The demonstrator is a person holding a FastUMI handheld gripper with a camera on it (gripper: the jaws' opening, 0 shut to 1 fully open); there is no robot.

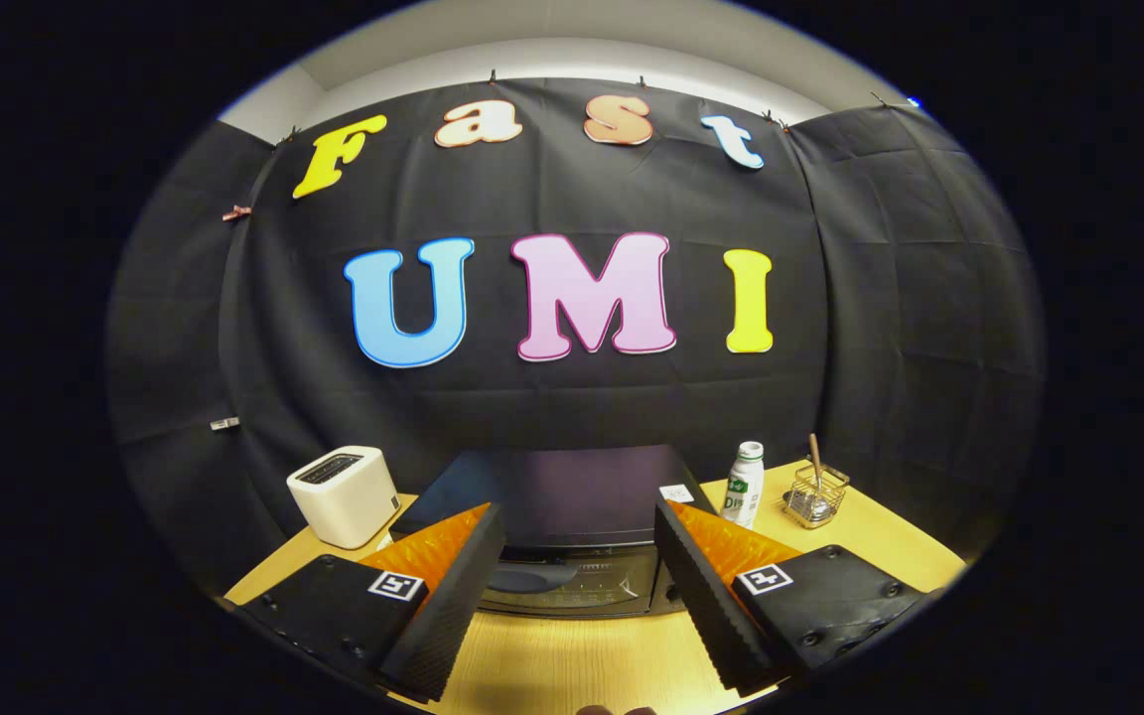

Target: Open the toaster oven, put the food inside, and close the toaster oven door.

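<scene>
The gripper (580, 586) is hanging wide open and empty; the toaster oven (572, 536), at the tabletop's (572, 665) back edge, is looking heavy and rigid, best taken at the door handle (530, 576).

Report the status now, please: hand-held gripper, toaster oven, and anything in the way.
Hand-held gripper open, holding nothing. Toaster oven just ahead between the fingers, door shut. White toaster beside it on one side, bottle and wire basket on the other; approach clear.

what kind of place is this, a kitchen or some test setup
Likely a staged test booth, not a real kitchen: black cloth wall hangs behind a small wooden table holding a black toaster oven, a white toaster and a bottle. The tongs are open, with the oven just ahead.
</scene>
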